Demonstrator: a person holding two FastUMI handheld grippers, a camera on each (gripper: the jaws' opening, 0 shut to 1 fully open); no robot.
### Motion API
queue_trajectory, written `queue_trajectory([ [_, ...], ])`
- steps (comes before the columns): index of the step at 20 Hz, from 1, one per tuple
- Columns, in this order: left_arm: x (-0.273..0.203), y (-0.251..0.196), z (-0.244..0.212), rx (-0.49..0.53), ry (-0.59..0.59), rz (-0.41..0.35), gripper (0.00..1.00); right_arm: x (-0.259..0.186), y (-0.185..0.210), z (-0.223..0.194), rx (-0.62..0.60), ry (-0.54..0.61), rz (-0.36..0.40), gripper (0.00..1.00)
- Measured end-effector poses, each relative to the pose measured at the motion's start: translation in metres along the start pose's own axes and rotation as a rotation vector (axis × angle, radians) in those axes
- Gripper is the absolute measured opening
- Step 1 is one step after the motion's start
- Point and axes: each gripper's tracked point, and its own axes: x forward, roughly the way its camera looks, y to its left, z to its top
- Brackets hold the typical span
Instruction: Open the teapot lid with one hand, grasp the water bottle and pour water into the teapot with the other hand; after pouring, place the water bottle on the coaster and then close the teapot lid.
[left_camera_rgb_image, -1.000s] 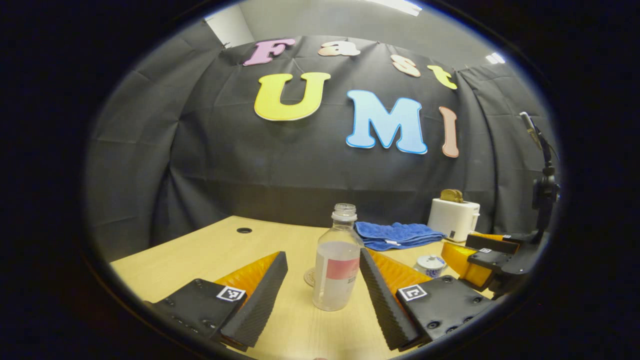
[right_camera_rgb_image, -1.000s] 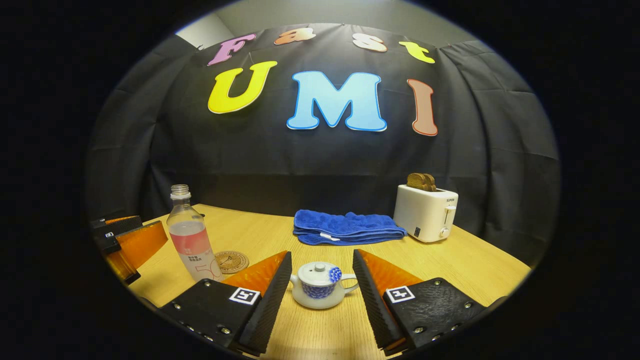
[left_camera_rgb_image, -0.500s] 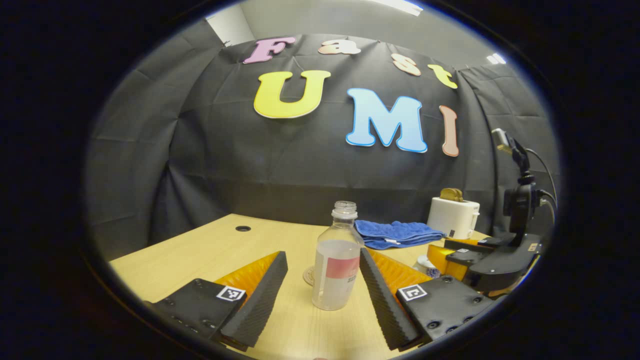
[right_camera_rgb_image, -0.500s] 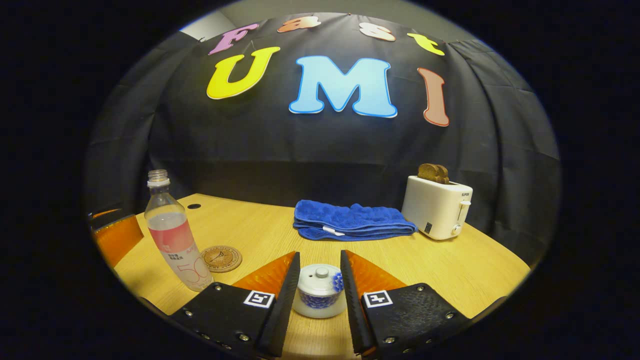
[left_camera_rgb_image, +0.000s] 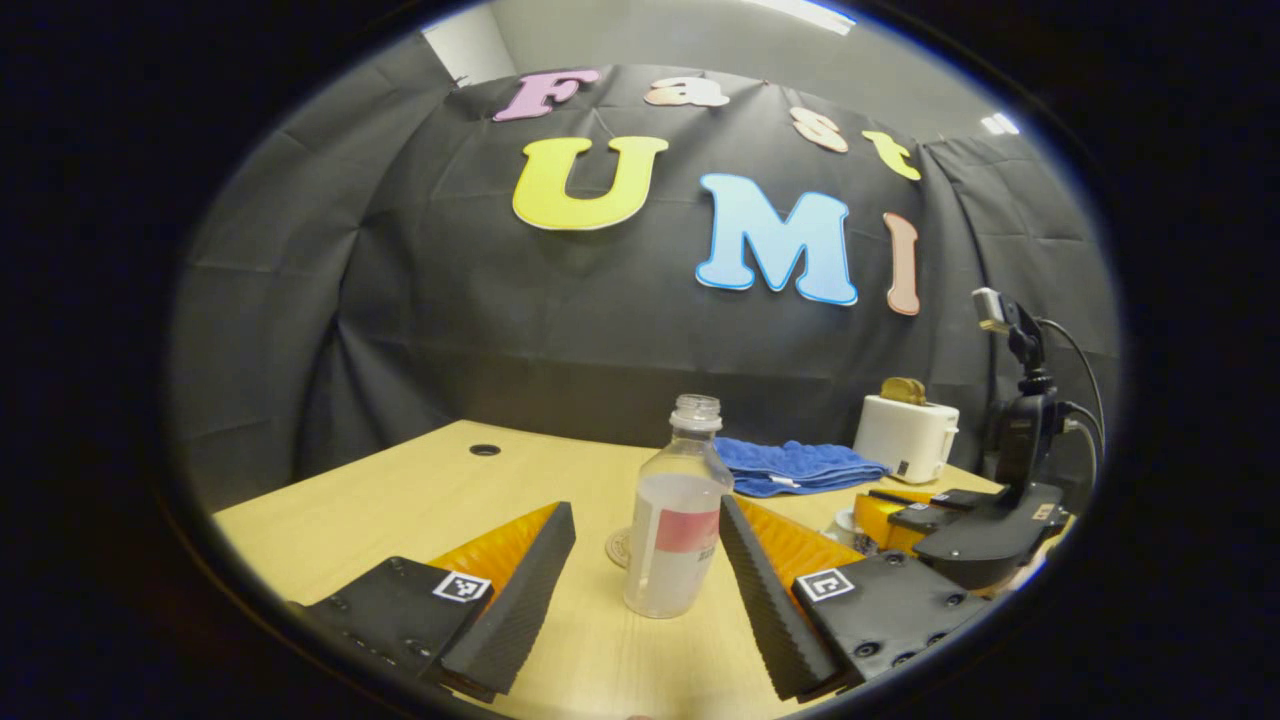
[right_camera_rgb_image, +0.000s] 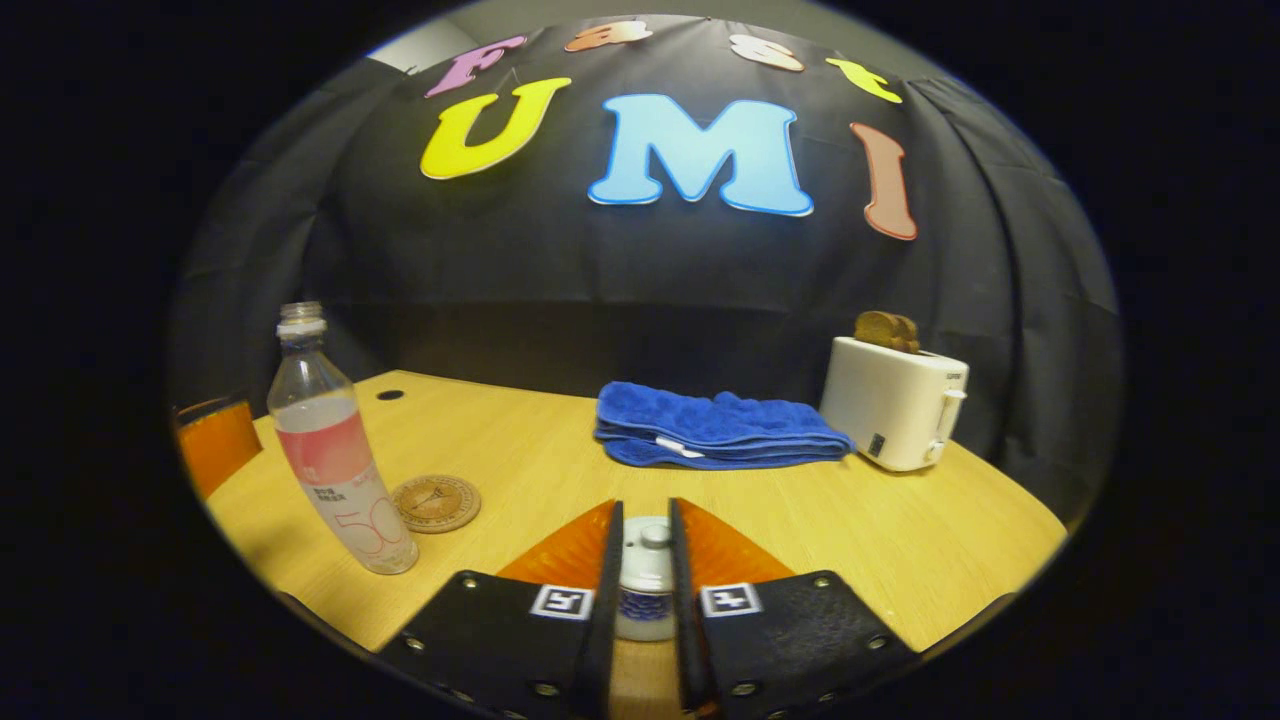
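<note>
- Closing our right gripper narrow around the teapot lid; contact unclear.
- Our left gripper wide, water bottle upright between fingers, untouched; coaster just behind.

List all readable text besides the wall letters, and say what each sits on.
Nothing reads clearly enough to quote.
Bottle label: print too small.
Toaster: brand mark too small.
Coaster: embossed pattern, blurred.
Finger markers: coded squares, no words.
</note>
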Motion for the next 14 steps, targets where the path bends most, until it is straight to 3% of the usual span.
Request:
queue_trajectory([
  [1, 0.000, 0.001, -0.001, -0.002, -0.001, 0.001, 0.98, -0.002, -0.001, 0.003, 0.011, -0.005, 0.007, 0.13],
  [6, 0.005, -0.001, -0.002, 0.006, 0.003, -0.005, 0.98, 0.000, 0.000, 0.005, 0.016, -0.019, 0.020, 0.14],
  [14, 0.020, -0.018, -0.012, 0.054, 0.029, -0.047, 0.99, -0.023, -0.005, 0.044, 0.021, -0.166, 0.025, 0.13],
])
